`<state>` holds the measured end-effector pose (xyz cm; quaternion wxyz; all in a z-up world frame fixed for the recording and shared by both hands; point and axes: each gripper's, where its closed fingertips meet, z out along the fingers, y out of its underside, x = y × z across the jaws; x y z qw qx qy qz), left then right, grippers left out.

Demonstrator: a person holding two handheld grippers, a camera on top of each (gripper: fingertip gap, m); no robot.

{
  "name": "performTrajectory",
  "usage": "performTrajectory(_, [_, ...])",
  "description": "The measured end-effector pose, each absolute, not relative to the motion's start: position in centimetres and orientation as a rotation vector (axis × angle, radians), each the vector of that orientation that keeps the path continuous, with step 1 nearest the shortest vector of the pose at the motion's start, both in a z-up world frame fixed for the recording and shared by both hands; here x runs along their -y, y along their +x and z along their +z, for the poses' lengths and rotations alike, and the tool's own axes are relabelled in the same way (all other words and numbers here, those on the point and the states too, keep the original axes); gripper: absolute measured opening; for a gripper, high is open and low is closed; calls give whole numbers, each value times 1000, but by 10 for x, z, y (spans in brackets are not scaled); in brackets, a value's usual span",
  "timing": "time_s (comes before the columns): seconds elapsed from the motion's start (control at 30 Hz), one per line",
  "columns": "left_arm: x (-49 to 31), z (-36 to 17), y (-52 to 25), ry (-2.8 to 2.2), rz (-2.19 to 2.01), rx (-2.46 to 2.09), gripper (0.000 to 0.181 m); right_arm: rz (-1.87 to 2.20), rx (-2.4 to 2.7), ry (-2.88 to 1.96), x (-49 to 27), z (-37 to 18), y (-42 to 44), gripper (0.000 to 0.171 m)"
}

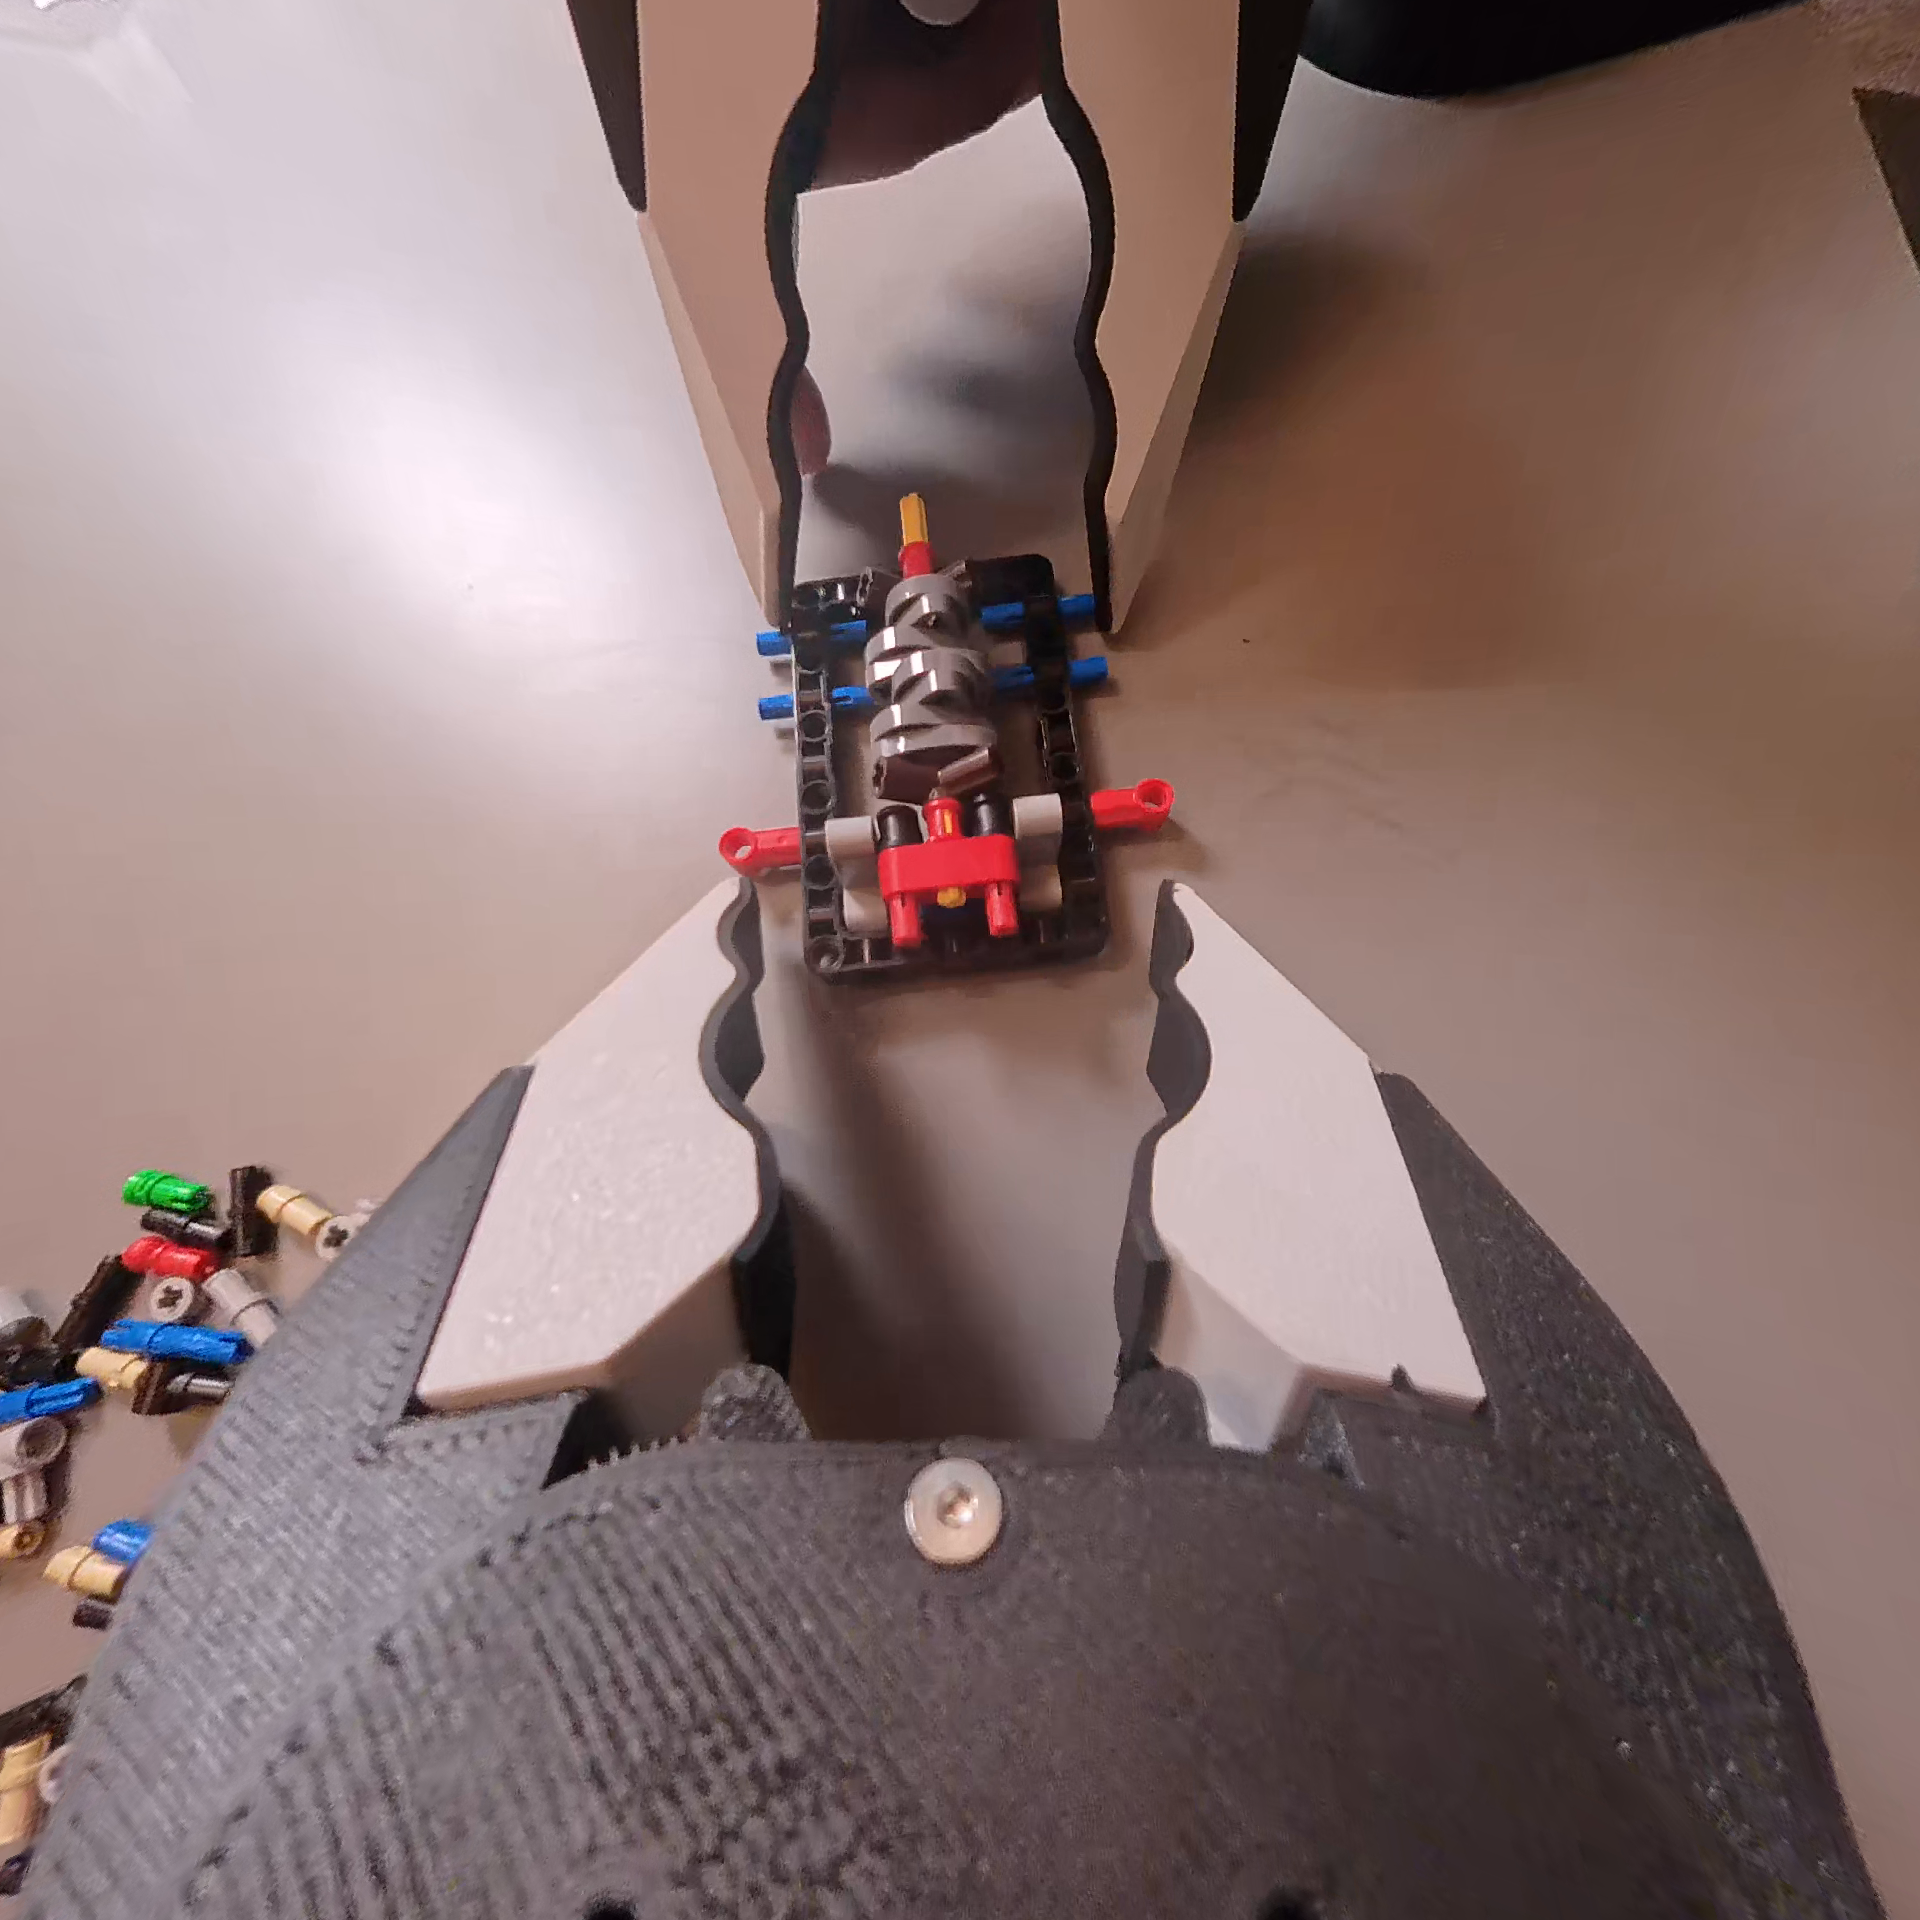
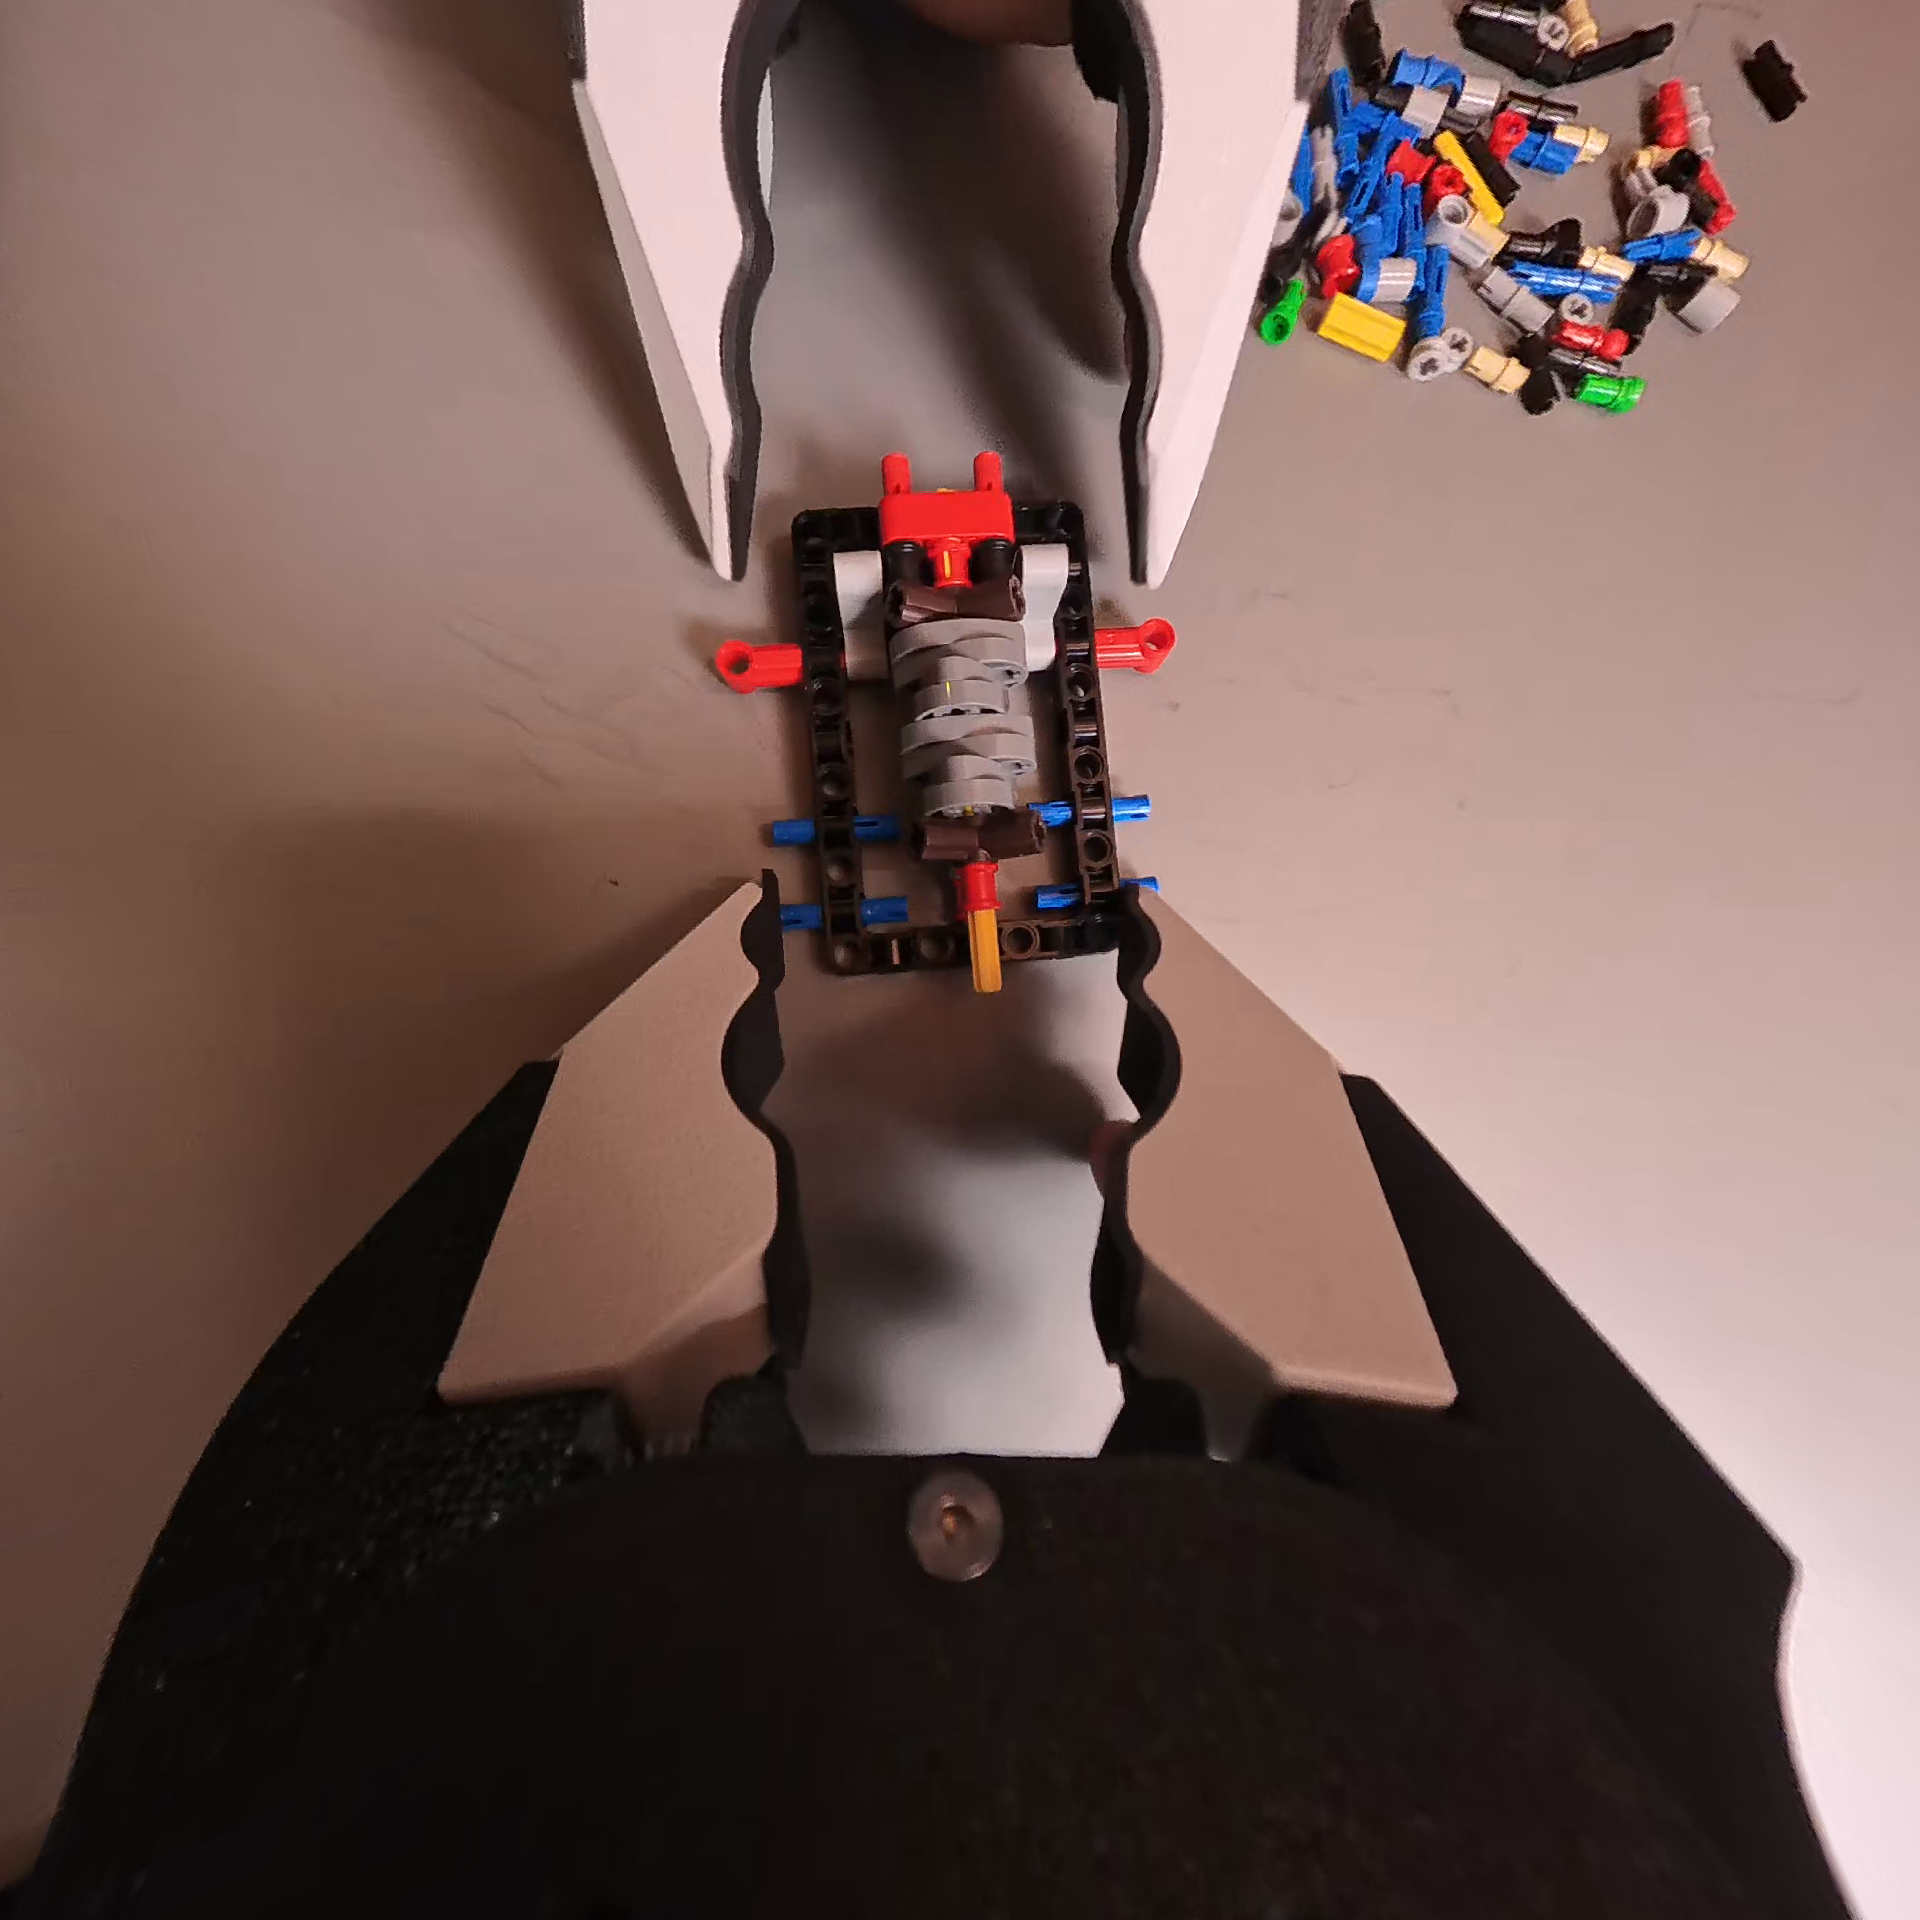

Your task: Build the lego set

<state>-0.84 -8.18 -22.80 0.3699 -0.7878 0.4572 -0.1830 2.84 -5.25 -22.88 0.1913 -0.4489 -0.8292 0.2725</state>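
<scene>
A black rectangular Lego frame [image 1: 816, 758] lies flat on the table. It carries a grey crank stack [image 1: 925, 681] on a yellow axle, blue pins and red pins through its sides, and a red block [image 1: 948, 862] at one end. My left gripper [image 1: 956, 896] is open, its fingertips on either side of the red-block end without touching it. My right gripper [image 2: 948, 894] is open and straddles the yellow-axle end [image 2: 983, 951], its fingertips close beside the frame [image 2: 1086, 727] and blue pins. Each gripper shows opposite in the other's view: the right [image 1: 945, 613], the left [image 2: 935, 574].
A pile of loose small Lego pins and connectors in several colours lies beside the left gripper [image 1: 156, 1309]; it sits at the upper right of the right wrist view [image 2: 1507, 208]. The tan table [image 1: 364, 623] surrounds the frame. A dark object lies at the far right edge [image 1: 1558, 52]. One gripper's finger ends stand about 6 cm off the other's.
</scene>
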Motion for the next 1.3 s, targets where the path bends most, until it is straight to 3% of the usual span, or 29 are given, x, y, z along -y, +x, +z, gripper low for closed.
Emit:
performTrajectory(0.27, [76, -229, -12, -2039, -426, -1139, 58, 775, 2272, -1313, 52, -229, 22, 63])
performTrajectory(0.67, [73, -229, -13, -2033, -474, -1127, 58, 798, 2199, -1330, 44, -223, 33, 56])
performTrajectory(0.97, [67, -212, -11, -2117, -861, -853, 58, 870, 2161, -1306, 43, -220, 39, 46])
performTrajectory(1.3, [69, -208, -9, -2112, -951, -802, 58, 915, 2102, -1260, 45, -208, 35, 38])
